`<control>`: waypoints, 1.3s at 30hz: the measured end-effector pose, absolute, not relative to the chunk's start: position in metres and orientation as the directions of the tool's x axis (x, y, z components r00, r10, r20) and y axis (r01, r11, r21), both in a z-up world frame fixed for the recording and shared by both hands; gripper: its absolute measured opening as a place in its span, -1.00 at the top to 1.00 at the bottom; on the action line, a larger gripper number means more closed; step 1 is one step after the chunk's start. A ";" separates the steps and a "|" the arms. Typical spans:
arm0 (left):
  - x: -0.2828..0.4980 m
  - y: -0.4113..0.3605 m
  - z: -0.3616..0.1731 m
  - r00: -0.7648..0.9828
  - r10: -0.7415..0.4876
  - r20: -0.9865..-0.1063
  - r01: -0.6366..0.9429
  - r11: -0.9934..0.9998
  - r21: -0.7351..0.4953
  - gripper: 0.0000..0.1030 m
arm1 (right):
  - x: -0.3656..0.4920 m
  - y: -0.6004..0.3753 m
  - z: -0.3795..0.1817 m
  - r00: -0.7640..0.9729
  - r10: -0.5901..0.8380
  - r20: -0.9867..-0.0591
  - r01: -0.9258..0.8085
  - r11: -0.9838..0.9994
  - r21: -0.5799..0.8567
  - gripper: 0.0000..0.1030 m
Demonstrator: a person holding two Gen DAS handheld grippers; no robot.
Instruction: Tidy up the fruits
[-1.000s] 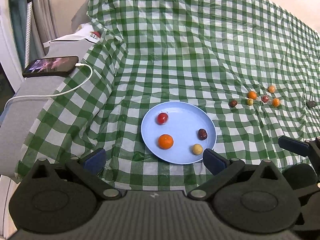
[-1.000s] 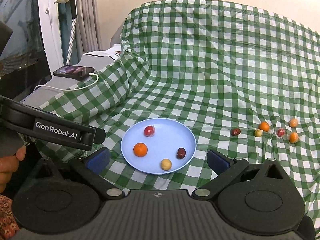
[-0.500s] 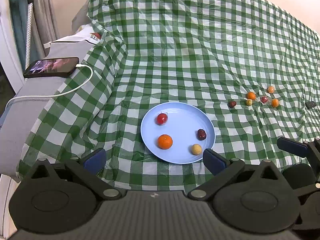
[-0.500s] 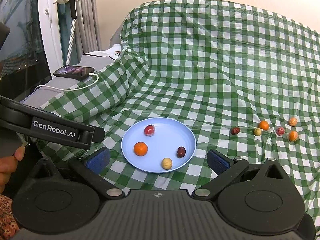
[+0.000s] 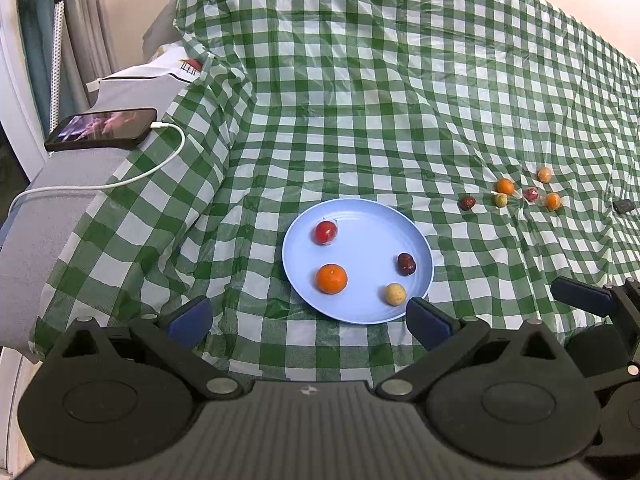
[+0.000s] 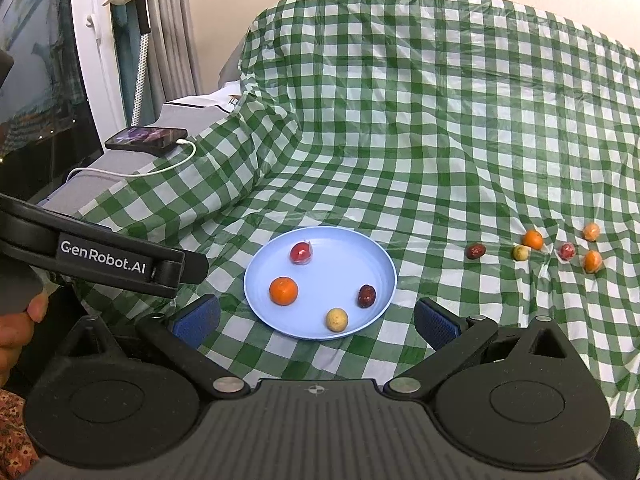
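Observation:
A light blue plate (image 5: 360, 220) (image 6: 352, 244) lies on the green checked cloth. It holds a red fruit (image 5: 325, 232) (image 6: 301, 252), an orange (image 5: 331, 278) (image 6: 283, 291), a dark date (image 5: 406, 264) (image 6: 366, 295) and a yellowish fruit (image 5: 395, 294) (image 6: 337, 319). Several small fruits lie to the right: a date (image 5: 467, 202) (image 6: 475, 251), an orange (image 5: 505, 186) (image 6: 532, 239) and others. My left gripper (image 5: 308, 322) hangs open just short of the plate's near rim. My right gripper (image 6: 316, 320) is open too, nothing between its fingers.
A phone (image 5: 102, 129) (image 6: 146, 139) on a white charging cable (image 5: 132, 178) rests on the grey ledge at the left. A small dark object (image 5: 623, 205) lies at the far right. The other gripper's body (image 6: 100, 256) and a hand (image 6: 20, 320) sit at my left.
Both cameras have drifted slightly; the plate sits a touch lower and nearer the fingertips. Neither gripper has opened or shut, and no fruit has moved.

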State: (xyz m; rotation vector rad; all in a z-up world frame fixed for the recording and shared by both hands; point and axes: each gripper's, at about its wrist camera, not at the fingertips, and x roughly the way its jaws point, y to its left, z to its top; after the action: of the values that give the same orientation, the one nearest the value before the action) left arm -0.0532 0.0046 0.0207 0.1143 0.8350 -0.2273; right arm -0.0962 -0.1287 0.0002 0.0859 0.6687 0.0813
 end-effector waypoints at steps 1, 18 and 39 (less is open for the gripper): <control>-0.053 0.004 0.020 0.647 -0.153 -0.747 0.245 0.969 0.013 -0.99 | -0.096 -0.129 0.000 0.780 0.105 -0.617 -0.047 0.993 0.110 -0.98; -0.040 -0.010 0.011 0.620 -0.139 -0.772 0.274 0.961 0.048 -0.99 | -0.087 -0.152 -0.012 0.767 0.097 -0.634 0.017 0.985 0.171 -0.98; -0.021 -0.031 0.003 0.589 -0.148 -0.794 0.306 0.951 0.050 -0.99 | -0.077 -0.178 -0.021 0.763 0.043 -0.645 0.081 0.984 0.160 -0.99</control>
State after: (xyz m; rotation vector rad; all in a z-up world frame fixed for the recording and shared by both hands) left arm -0.0209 -0.0305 0.0031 0.1887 0.9042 -0.2657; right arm -0.0772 -0.1780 -0.0215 0.1831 0.7034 -0.0207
